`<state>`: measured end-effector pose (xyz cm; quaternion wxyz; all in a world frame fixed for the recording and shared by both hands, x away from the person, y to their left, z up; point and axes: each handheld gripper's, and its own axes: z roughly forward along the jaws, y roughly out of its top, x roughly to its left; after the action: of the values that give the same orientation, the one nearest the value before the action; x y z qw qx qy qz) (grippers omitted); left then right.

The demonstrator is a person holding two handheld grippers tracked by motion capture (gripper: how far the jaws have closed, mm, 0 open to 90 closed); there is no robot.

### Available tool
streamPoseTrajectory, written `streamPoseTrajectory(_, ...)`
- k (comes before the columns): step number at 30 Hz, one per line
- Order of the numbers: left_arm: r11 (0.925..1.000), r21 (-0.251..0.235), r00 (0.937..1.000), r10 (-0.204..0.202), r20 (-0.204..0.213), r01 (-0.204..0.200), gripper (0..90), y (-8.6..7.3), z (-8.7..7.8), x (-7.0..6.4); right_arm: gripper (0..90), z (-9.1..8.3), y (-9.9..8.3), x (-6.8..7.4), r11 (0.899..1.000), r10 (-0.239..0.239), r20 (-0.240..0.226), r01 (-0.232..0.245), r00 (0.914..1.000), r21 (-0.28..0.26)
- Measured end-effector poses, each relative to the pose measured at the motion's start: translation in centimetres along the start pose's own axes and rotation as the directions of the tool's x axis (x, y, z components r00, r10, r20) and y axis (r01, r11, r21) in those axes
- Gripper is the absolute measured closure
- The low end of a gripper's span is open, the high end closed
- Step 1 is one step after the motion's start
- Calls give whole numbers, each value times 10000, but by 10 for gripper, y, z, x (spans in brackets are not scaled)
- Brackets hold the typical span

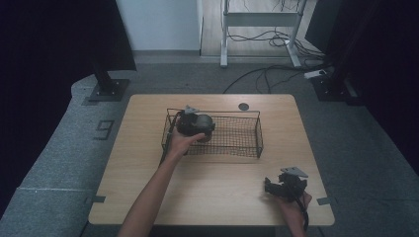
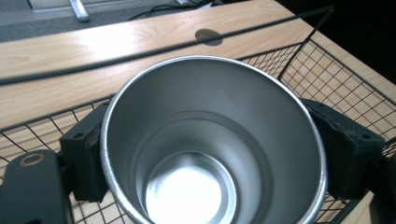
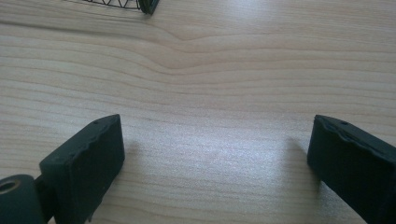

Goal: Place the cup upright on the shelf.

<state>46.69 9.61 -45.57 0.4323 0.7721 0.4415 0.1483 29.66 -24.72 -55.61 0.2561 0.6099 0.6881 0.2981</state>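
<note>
A steel cup [image 2: 205, 140] sits between the jaws of my left gripper [image 2: 210, 154], mouth towards the camera, its inside bare. The jaws press on both sides of its wall. In the high view the left gripper [image 1: 195, 126] holds the cup [image 1: 203, 122] inside the left end of the black wire basket [image 1: 247, 143], and I cannot tell if the cup touches the basket floor. My right gripper [image 1: 282, 186] rests low over the table's front right, jaws wide apart with bare wood between them [image 3: 215, 154].
The wire basket [image 2: 336, 84] stands on the wooden table [image 1: 207, 182] towards the back middle. A round cable hole [image 1: 243, 106] lies behind the basket. One basket corner [image 3: 147, 5] shows at the top of the right gripper view.
</note>
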Motion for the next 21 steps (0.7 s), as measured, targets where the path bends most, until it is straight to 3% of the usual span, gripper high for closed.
streamPoseTrajectory(10,9981,536,9996,-289,-45,291,142,-10,12,2,38,0,0,0,10000,1,0,-1,10000,-2)
streamPoseTrajectory(21,9938,1061,9993,-305,-202,325,140,-17,22,1,38,0,0,0,10000,0,0,0,10000,-1)
